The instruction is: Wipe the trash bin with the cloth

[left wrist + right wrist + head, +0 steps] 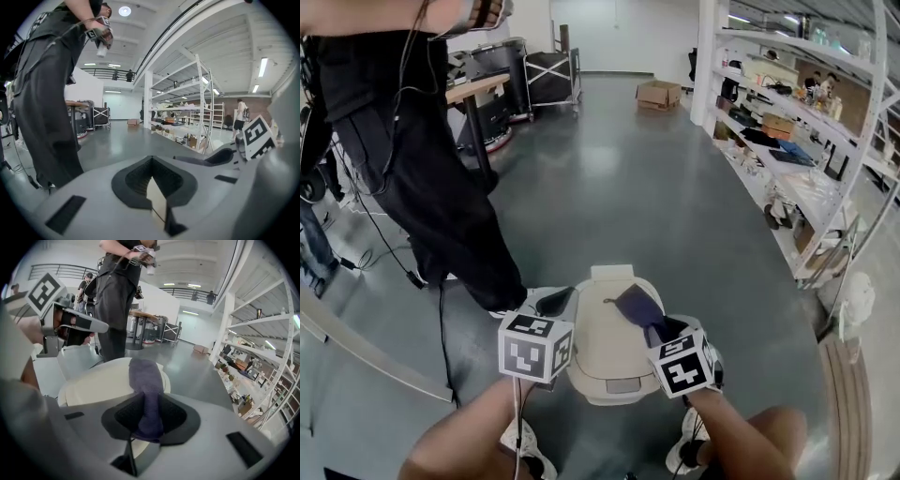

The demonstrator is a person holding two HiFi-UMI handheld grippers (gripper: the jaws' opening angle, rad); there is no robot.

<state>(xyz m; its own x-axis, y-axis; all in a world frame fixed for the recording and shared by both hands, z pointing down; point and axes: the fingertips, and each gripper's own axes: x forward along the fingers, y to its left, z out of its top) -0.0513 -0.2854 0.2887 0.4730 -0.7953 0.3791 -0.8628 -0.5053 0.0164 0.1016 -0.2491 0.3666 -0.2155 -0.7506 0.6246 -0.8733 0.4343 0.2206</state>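
A cream trash bin with its lid down stands on the floor right below me. My right gripper is shut on a dark blue cloth, which lies across the right part of the lid. In the right gripper view the cloth runs out from that gripper's jaws onto the bin lid. My left gripper hovers at the lid's left edge, and its jaws look shut with nothing in them. It also shows at the left in the right gripper view.
A person in black trousers stands close at the left of the bin, with cables trailing on the floor. White shelving lines the right side. A cardboard box and a table stand farther back.
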